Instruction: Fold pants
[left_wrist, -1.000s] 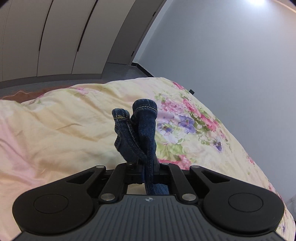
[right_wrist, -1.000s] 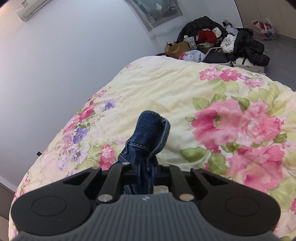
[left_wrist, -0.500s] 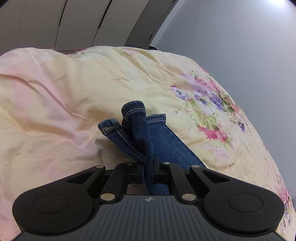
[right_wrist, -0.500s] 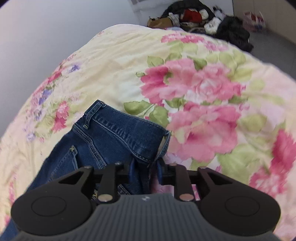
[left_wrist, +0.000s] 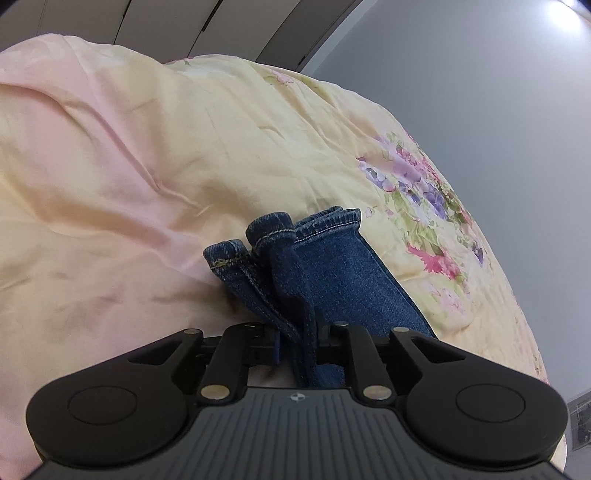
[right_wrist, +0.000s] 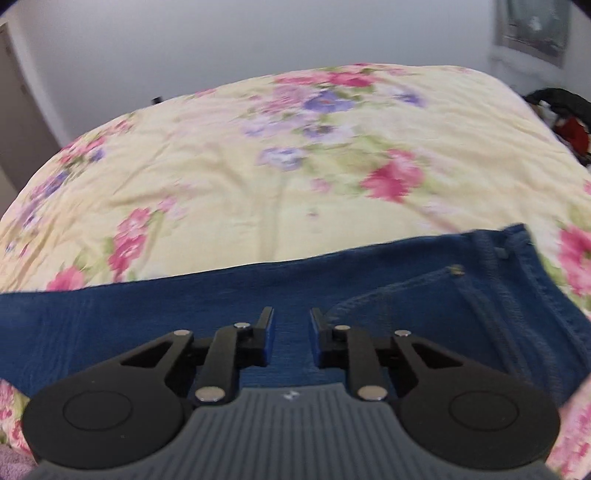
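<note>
The pants are dark blue jeans. In the left wrist view, my left gripper (left_wrist: 295, 332) is shut on the bunched leg hems of the jeans (left_wrist: 332, 273), which lie low on the bed. In the right wrist view, the jeans (right_wrist: 424, 306) lie flat across the floral quilt (right_wrist: 258, 177), waistband and pocket seam to the right. My right gripper (right_wrist: 291, 332) is open and empty just above the denim, its blue pads apart.
The bed carries a yellow floral quilt (left_wrist: 147, 166) with soft folds at the left. A grey wall (left_wrist: 480, 92) stands behind it. A pile of dark and red clothes (right_wrist: 569, 122) lies beyond the bed's right edge.
My right gripper has let go of the waistband and opened, and its view has swung left across the bed. My left gripper keeps hold of the hems, lowered toward the quilt.
</note>
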